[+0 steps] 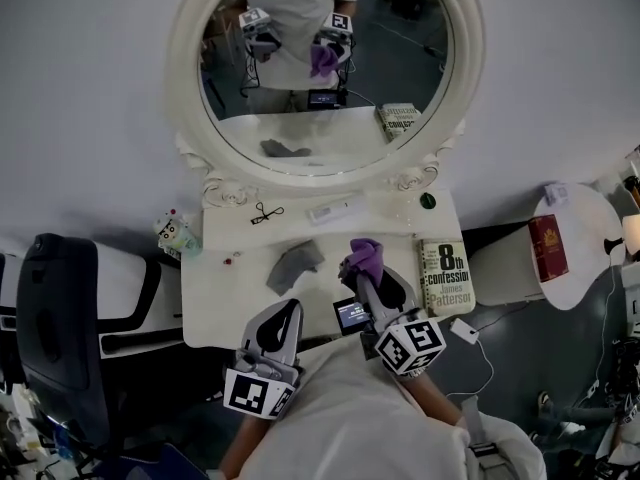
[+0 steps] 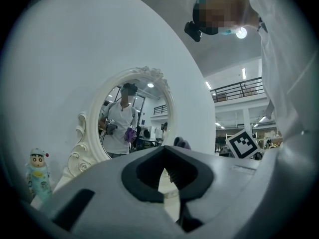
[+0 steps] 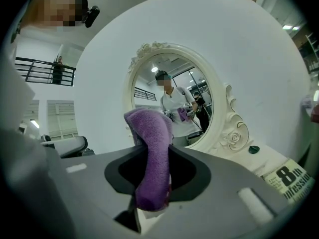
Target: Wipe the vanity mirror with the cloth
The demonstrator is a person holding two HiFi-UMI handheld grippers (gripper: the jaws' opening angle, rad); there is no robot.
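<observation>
The oval vanity mirror in its ornate white frame stands at the back of the white vanity table. It also shows in the left gripper view and the right gripper view. My right gripper is shut on a purple cloth, which bunches up above the jaws. It hovers over the table's front middle, well short of the glass. My left gripper sits at the table's front edge, shut with nothing in it.
A grey cloth lies mid-table, with scissors and a white bar-shaped item near the mirror base. A book lies at the right, a figurine at the left. A black chair stands left and a round side table right.
</observation>
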